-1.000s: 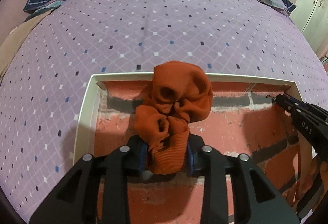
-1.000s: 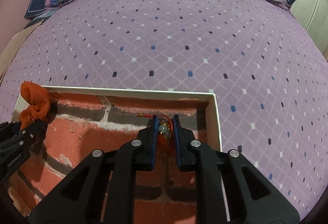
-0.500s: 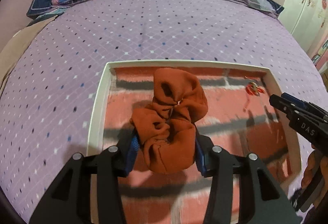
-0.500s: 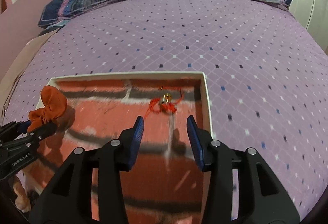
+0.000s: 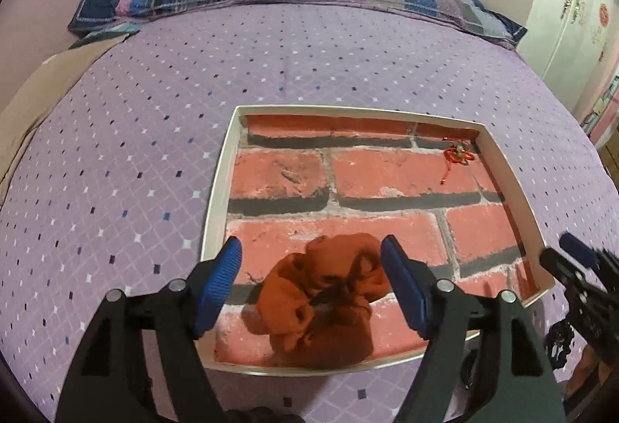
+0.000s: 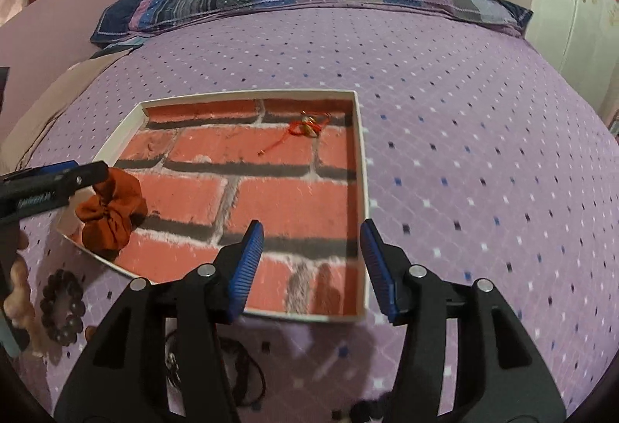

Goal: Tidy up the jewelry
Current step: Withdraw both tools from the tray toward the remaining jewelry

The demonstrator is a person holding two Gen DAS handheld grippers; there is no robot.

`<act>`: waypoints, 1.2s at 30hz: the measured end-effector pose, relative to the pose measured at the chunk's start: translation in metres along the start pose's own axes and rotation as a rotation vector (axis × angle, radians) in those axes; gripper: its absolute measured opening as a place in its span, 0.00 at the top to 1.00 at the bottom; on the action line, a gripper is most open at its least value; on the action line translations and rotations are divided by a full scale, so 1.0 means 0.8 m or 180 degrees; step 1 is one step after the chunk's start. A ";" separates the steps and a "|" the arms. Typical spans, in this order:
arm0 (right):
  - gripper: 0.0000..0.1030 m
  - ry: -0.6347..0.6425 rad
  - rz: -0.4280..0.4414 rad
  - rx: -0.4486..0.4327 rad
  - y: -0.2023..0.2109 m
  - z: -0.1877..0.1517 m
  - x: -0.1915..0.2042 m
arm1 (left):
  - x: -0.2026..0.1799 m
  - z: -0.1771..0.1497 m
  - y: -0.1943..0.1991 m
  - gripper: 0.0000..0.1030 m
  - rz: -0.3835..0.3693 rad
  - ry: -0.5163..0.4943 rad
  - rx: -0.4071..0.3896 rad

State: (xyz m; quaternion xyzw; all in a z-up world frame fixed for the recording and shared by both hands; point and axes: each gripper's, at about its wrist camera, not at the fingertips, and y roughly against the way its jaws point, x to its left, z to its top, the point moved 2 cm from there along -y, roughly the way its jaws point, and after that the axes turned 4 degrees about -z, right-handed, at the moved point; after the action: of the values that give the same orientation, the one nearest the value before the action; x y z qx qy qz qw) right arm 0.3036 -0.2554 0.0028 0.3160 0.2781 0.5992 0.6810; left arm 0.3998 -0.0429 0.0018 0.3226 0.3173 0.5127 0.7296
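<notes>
Both grippers hang wide open, holding nothing: the left gripper (image 5: pixel 311 280) above the orange scrunchie (image 5: pixel 321 297) lying in the tray's (image 6: pixel 361 152) near-left corner, the right gripper (image 6: pixel 311 264) over its near edge. The red charm (image 6: pixel 307 127) sits far-right; dark beads (image 6: pixel 62 307) outside are blurred
</notes>
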 end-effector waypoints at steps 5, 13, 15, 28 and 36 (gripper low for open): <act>0.50 -0.0006 -0.0072 -0.0110 0.024 -0.007 -0.015 | 0.003 -0.015 0.026 0.28 -0.0030 0.0010 -0.0051; 0.45 -0.0024 -0.0116 -0.0185 0.062 -0.046 -0.032 | 0.002 -0.078 0.096 0.23 -0.0068 -0.0030 -0.0258; 0.41 -0.0009 -0.0128 -0.0213 0.073 -0.059 -0.034 | 0.001 -0.098 0.112 0.22 -0.0062 -0.0042 -0.0301; 0.14 -0.0055 -0.0334 -0.0391 0.153 -0.154 -0.069 | -0.011 -0.235 0.174 0.18 -0.0042 0.0169 -0.0418; 0.07 -0.0093 -0.0450 -0.0452 0.178 -0.203 -0.081 | -0.046 -0.306 0.185 0.16 0.0026 0.0061 -0.0482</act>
State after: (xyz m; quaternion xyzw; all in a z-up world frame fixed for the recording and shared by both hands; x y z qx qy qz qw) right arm 0.0809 -0.2920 0.0068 0.2551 0.2466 0.5631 0.7463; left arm 0.1148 -0.0027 -0.0201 0.2628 0.2832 0.5412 0.7468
